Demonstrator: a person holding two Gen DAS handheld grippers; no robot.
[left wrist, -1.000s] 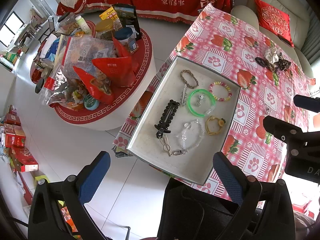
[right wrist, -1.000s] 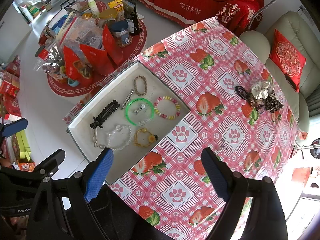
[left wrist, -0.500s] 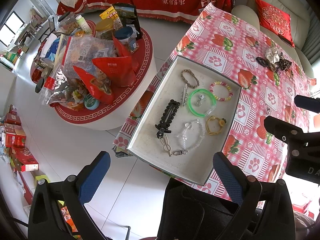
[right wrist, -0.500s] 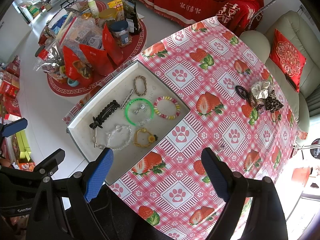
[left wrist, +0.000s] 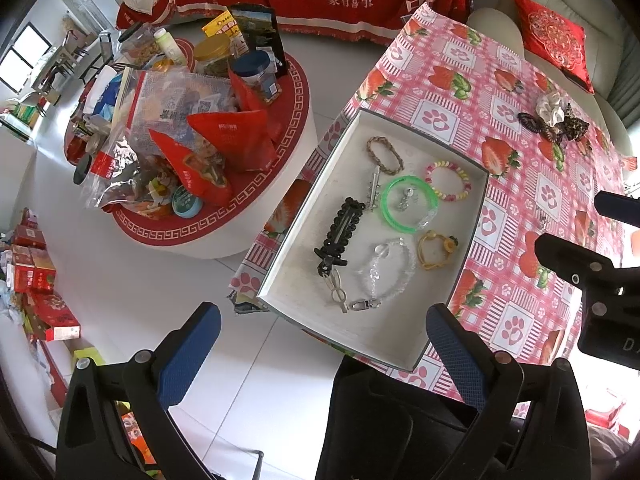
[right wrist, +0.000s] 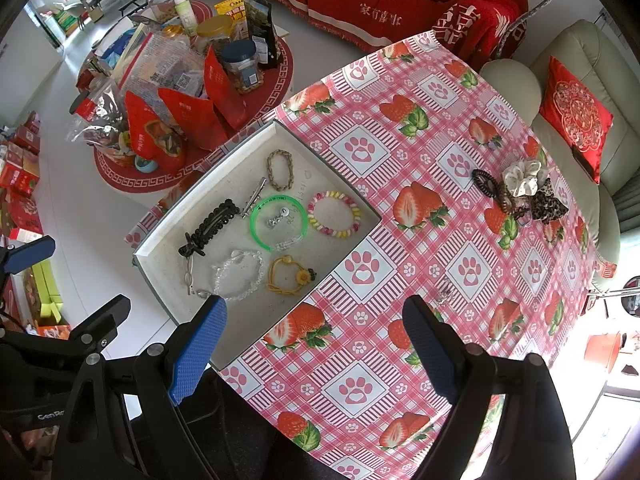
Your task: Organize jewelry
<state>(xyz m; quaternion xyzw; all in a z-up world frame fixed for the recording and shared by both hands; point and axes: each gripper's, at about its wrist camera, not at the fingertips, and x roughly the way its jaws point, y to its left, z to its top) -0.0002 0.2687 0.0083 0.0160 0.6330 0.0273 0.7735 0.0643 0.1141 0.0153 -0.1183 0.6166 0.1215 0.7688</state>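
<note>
**Both grippers wide, nothing held — jewelry sits in tray**

Shallow white rectangular tray (right wrist: 160, 242) at the corner of the pink strawberry-print tablecloth (right wrist: 420, 240), long axis running diagonally, near-left to far-right. Inside: black braided hair clip (right wrist: 210, 222) lying along that axis, green plastic bangle (right wrist: 279, 222), pastel bead bracelet (right wrist: 334, 220). Left gripper (left wrist: 320, 354) and right gripper (right wrist: 314, 350) hover above, fingers spread, empty. Scrunchie pile (right wrist: 520, 194) lies well apart from the tray.
</note>
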